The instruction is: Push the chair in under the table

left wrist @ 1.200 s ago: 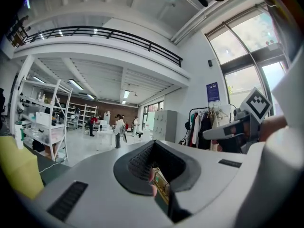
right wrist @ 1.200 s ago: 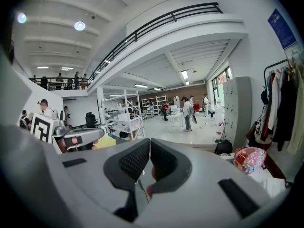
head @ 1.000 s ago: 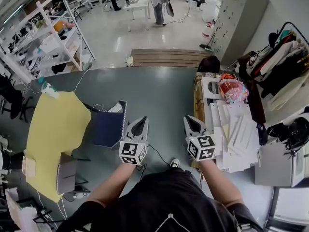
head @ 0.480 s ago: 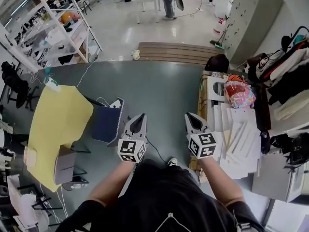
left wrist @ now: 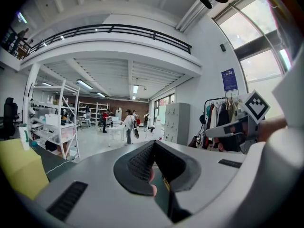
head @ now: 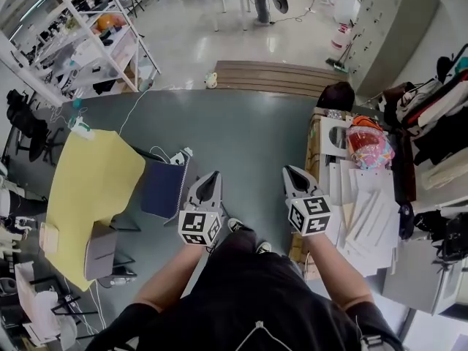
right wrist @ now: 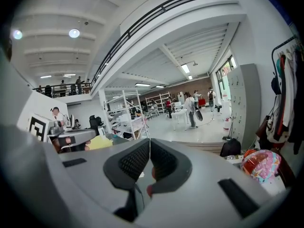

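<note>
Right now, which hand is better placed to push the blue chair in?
Probably left: the left gripper hangs beside the blue chair; the right gripper is farther from it.

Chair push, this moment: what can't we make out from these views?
- Head view: the chair legs are mostly hidden by its seat. The space under the yellow table is hidden by the tabletop.
- Left gripper view: the chair can't be made out. The shut left claw fills the lower frame with its own body.
- Right gripper view: same, behind the shut right claw.
</note>
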A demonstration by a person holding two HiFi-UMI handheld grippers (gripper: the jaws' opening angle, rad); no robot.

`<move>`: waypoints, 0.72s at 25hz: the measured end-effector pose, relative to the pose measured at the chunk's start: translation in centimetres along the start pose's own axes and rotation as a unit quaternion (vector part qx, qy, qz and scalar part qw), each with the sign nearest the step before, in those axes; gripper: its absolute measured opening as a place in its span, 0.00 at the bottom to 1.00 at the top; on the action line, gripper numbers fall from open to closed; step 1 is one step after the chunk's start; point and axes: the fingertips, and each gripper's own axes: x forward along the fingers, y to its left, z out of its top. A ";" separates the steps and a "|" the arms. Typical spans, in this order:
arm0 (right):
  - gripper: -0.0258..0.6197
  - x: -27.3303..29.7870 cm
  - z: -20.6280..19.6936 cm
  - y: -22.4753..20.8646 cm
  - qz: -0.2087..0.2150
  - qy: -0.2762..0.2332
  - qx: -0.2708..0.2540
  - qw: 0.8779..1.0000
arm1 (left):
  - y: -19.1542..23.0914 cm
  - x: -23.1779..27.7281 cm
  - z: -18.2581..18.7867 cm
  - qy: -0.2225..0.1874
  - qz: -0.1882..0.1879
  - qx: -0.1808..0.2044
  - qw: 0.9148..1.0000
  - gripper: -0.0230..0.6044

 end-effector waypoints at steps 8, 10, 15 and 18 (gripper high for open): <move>0.06 5.7 3.1 -1.9 -0.005 0.003 -0.017 1.000 | 3.1 6.3 2.2 -0.017 -0.013 0.001 1.000 0.05; 0.06 7.7 4.5 -2.3 -0.005 -0.002 -0.022 1.000 | 4.3 8.0 2.8 -0.017 -0.014 -0.002 1.000 0.05; 0.06 12.7 7.1 -3.0 -0.006 -0.005 -0.028 1.000 | 7.3 11.2 4.4 -0.024 -0.019 -0.001 1.000 0.05; 0.06 15.3 7.7 -2.5 0.001 -0.003 -0.031 1.000 | 9.4 12.2 4.6 -0.026 -0.012 -0.003 1.000 0.05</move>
